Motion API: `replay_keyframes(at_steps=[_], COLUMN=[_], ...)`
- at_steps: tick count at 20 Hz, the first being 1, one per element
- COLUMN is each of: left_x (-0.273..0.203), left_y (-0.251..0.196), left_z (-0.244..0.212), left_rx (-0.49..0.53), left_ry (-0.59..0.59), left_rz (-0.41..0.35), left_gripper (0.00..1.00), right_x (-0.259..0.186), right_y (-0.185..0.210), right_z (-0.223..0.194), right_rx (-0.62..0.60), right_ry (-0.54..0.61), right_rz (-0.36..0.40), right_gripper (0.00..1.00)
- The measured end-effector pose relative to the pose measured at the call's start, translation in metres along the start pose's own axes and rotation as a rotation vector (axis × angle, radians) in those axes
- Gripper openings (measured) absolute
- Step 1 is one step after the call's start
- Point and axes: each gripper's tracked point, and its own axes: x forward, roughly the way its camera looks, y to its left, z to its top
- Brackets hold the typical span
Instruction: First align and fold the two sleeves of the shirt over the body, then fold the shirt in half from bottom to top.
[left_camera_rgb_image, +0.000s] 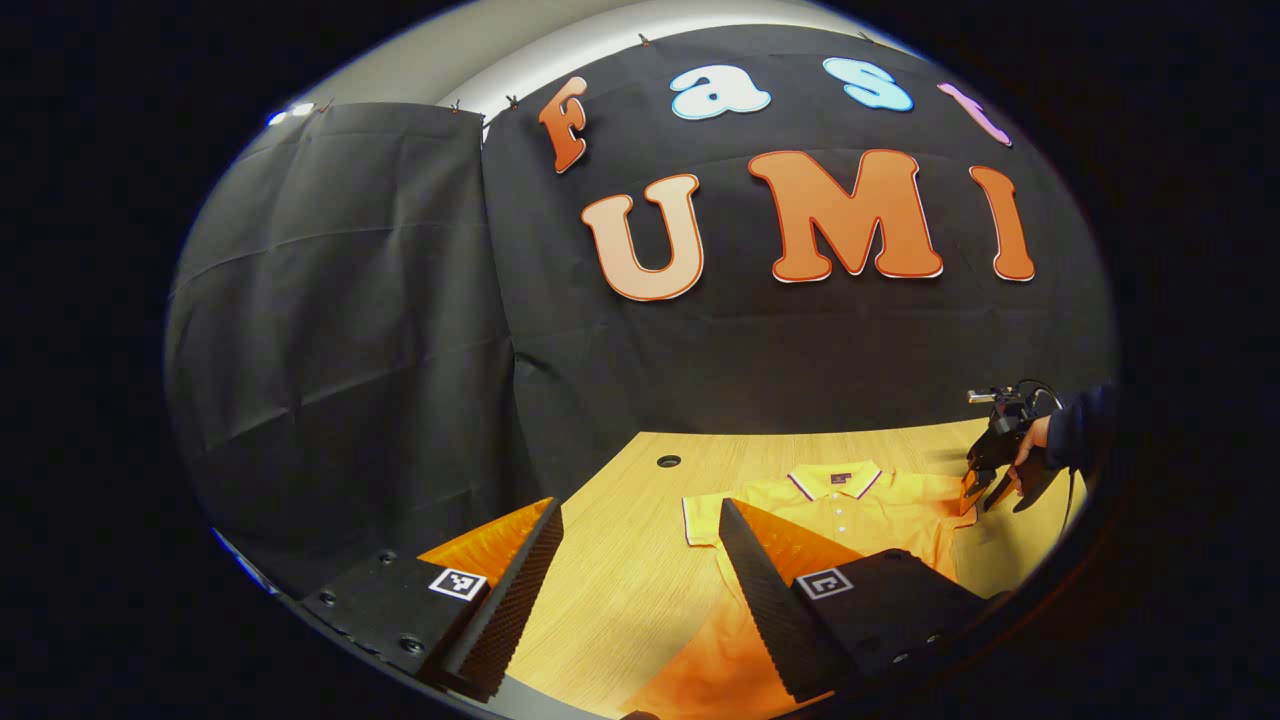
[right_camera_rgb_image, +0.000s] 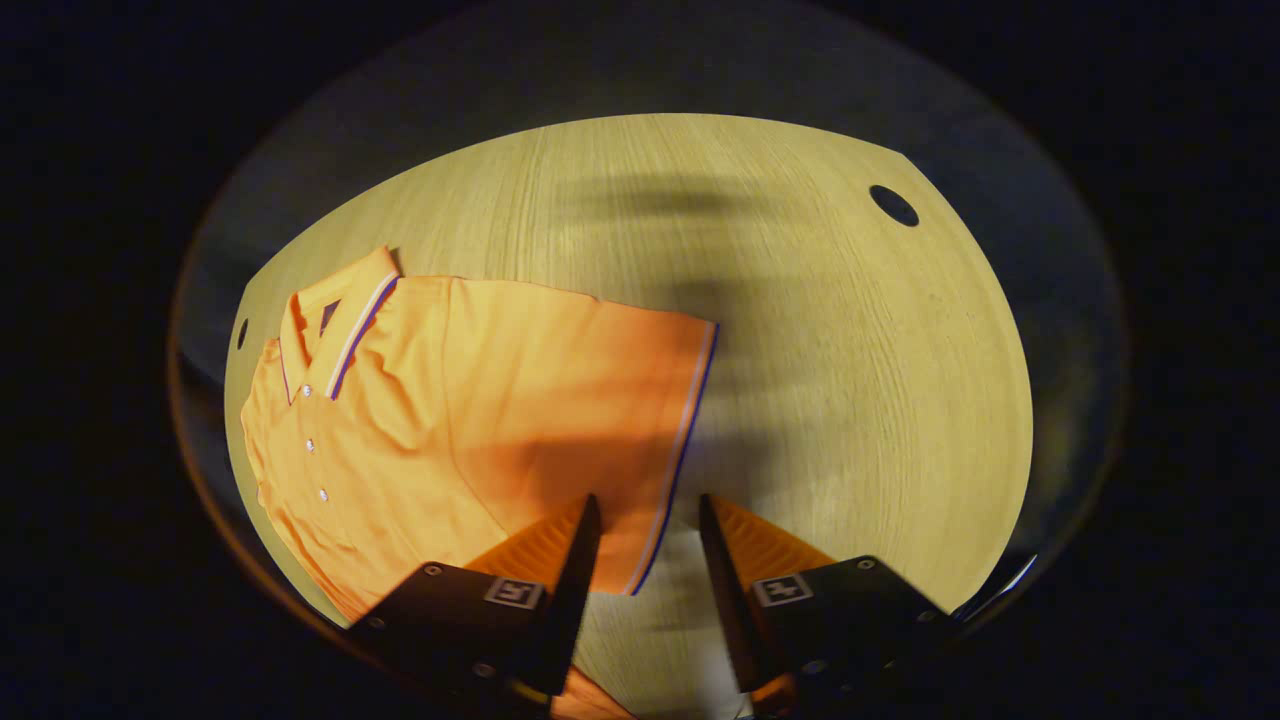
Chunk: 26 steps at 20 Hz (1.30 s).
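The wooden counter (right_camera_rgb_image: 850, 380) is seen across the middle of the right gripper view, with a round hole (right_camera_rgb_image: 893, 205) at its upper right. The orange shirt (right_camera_rgb_image: 470, 400) is laid flat on it at the left of that frame, its collar (right_camera_rgb_image: 345, 330) toward the upper left and a striped sleeve hem (right_camera_rgb_image: 685, 440) near the centre. The right gripper (right_camera_rgb_image: 648, 515) is held just over that hem, fingers spread and nothing pinched. In the left gripper view the left gripper (left_camera_rgb_image: 640, 520) is held at the bottom, fingers wide apart over the counter and the shirt's edge.

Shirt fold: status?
Left gripper open above polo shirt. Right gripper open, straddling sleeve cuff. Sleeves not yet folded. Table unobstructed.
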Motion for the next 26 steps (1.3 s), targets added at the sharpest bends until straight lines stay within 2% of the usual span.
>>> replay_keyframes(at_steps=[1, 2, 3, 4, 5, 6, 7, 9, 12, 14, 19, 26], left_x=[0.0, 0.001, 0.0, 0.0, 0.0, 0.0, -0.001, -0.001, 0.0, 0.0, 0.0, -0.001], left_y=[-0.001, -0.002, -0.002, -0.002, 0.001, 0.003, 0.004, 0.004, 0.0, -0.003, -0.003, 0.011], left_z=[-0.001, -0.001, 0.0, 0.001, 0.002, 0.005, 0.006, 0.004, 0.001, -0.001, -0.007, -0.016], left_rx=[0.003, 0.004, 0.003, 0.005, 0.002, -0.005, -0.009, -0.009, -0.013, -0.012, -0.018, -0.041], left_ry=[0.0, 0.0, -0.003, -0.003, -0.01, -0.019, -0.023, -0.023, -0.006, -0.007, 0.012, 0.046], left_rz=[0.001, 0.001, 0.0, 0.0, 0.007, 0.011, 0.014, 0.015, 0.001, -0.004, -0.004, 0.038], left_gripper=[0.96, 0.96, 0.96, 0.96, 0.96, 0.98, 0.97, 0.97, 0.97, 0.97, 0.98, 0.97], right_x=[0.0, 0.0, 0.0, 0.001, 0.001, 0.0, -0.002, -0.007, -0.033, -0.047, -0.071, -0.075], right_y=[0.001, 0.001, 0.0, -0.001, -0.001, -0.002, 0.006, 0.004, 0.023, 0.038, 0.08, 0.139], right_z=[0.002, 0.002, 0.004, 0.001, 0.004, 0.003, 0.004, 0.014, 0.026, 0.03, 0.04, 0.026], right_rx=[-0.026, -0.023, -0.031, 0.018, 0.072, 0.126, 0.16, 0.163, 0.162, 0.132, 0.003, -0.091], right_ry=[-0.014, -0.01, -0.015, 0.003, 0.009, 0.028, 0.032, -0.03, -0.076, -0.098, -0.156, -0.126], right_rz=[0.01, 0.023, 0.037, 0.069, 0.109, 0.147, 0.215, 0.234, 0.308, 0.342, 0.373, 0.462], right_gripper=[0.38, 0.32, 0.21, 0.21, 0.09, 0.09, 0.09, 0.09, 0.08, 0.08, 0.08, 0.08])
